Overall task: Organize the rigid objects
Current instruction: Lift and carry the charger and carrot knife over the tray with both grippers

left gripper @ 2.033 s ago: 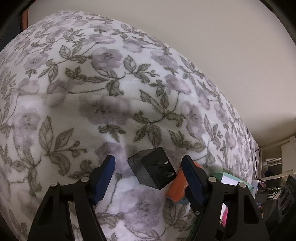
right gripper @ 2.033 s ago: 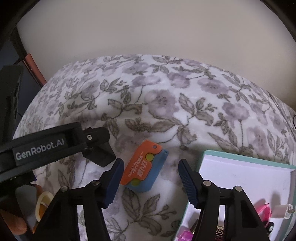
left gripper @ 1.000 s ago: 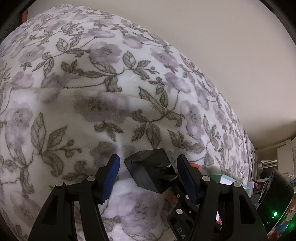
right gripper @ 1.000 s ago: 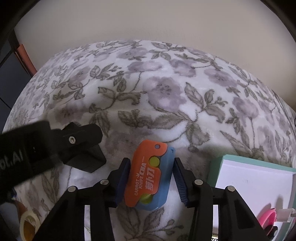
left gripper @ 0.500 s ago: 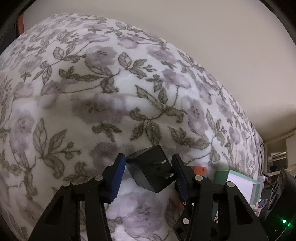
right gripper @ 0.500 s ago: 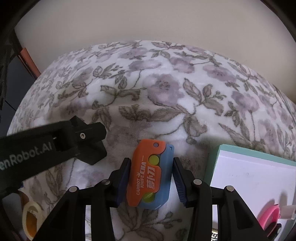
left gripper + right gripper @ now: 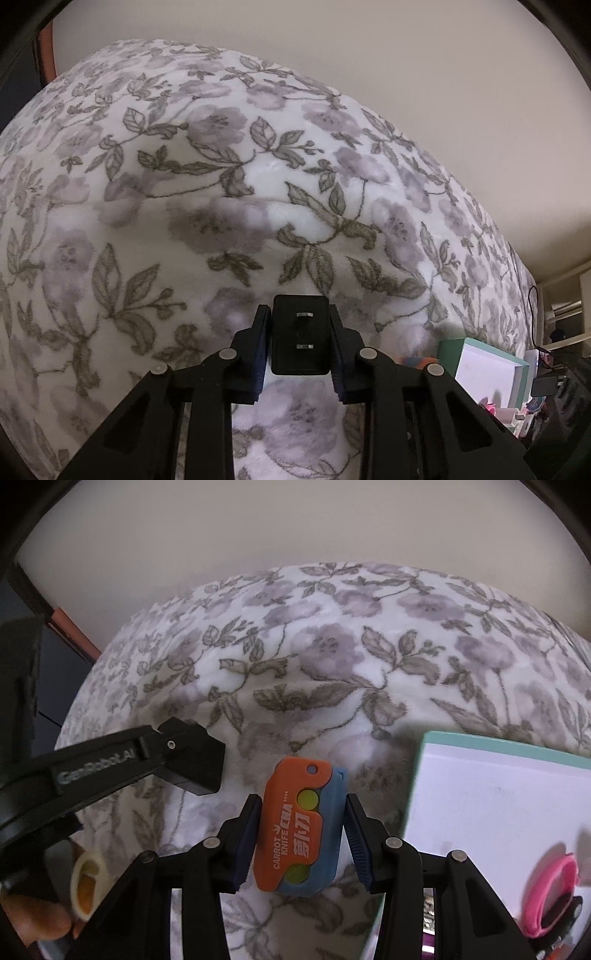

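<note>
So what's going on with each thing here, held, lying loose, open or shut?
Left tongs: closing on the black plug.
Black plug: between the left tongs, prongs facing the camera.
Right tongs: gripping the orange and blue toy knife.
Toy knife: held, folded shut.
Teal box: open, pink thing inside.
Flowered blanket: spread underneath.

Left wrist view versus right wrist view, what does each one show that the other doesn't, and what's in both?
Only the left wrist view shows the black charger's pronged face, with the left gripper's jaws closing against its sides. Only the right wrist view shows the orange and blue carrot knife clearly, gripped by the right gripper, plus a pink object in the box and a yellow tape roll at lower left. Both show the floral blanket and the teal-rimmed white box.
</note>
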The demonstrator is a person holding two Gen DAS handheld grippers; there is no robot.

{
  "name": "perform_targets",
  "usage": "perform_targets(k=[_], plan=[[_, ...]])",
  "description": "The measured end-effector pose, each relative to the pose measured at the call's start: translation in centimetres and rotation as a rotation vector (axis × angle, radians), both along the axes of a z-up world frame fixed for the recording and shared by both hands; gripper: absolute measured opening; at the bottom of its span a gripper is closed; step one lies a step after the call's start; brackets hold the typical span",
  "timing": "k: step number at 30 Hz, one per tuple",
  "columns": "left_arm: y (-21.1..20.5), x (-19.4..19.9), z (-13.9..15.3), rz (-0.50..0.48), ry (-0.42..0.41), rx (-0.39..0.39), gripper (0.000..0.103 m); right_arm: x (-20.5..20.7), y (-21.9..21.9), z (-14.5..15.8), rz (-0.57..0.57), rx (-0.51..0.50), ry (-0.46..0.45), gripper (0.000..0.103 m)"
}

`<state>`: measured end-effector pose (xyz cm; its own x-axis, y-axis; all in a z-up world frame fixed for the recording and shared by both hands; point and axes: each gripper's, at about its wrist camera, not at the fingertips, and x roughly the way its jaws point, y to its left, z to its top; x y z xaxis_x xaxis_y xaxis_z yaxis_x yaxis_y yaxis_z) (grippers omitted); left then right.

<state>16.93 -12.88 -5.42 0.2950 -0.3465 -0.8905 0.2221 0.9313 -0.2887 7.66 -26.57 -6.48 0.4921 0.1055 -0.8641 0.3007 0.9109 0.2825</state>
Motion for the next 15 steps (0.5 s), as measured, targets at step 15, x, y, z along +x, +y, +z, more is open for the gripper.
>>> perform_targets(k=[15], plan=[[1.9, -4.2, 5.3, 0.023, -0.067, -0.035, 0.03, -5.4, -0.6, 6.5, -0.04, 0.077, -0.108, 0.048]])
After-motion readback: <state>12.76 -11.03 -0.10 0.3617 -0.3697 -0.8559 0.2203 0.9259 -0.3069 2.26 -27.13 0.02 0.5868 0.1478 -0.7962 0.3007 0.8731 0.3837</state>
